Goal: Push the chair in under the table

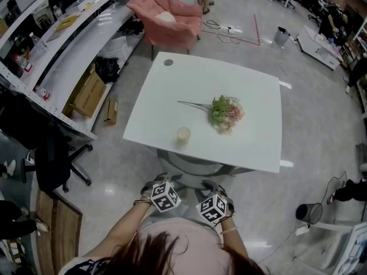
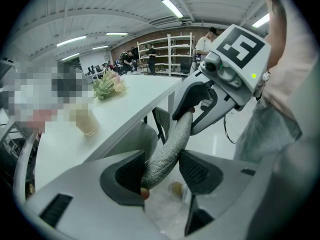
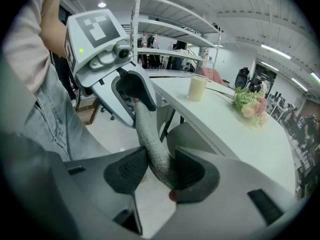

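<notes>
The grey chair (image 1: 190, 165) stands at the near edge of the white table (image 1: 252, 85), its seat largely beneath the tabletop. Both grippers hold the curved grey top rim of its back. My left gripper (image 1: 159, 181) is shut on the rim (image 2: 167, 151), which runs up between its pads. My right gripper (image 1: 212, 187) is shut on the same rim (image 3: 152, 149) further right. Each gripper view shows the other gripper clamped on the rim: the right gripper (image 2: 199, 102) and the left gripper (image 3: 133, 91). The table edge (image 2: 131, 115) lies just beyond the rim.
On the table are a cream cup (image 1: 183, 134) and a bunch of flowers (image 1: 225, 112). A pink armchair (image 1: 166, 19) stands beyond the table's far side. A black office chair (image 1: 54, 159), cardboard boxes (image 1: 86, 93) and a long counter (image 1: 57, 50) line the left.
</notes>
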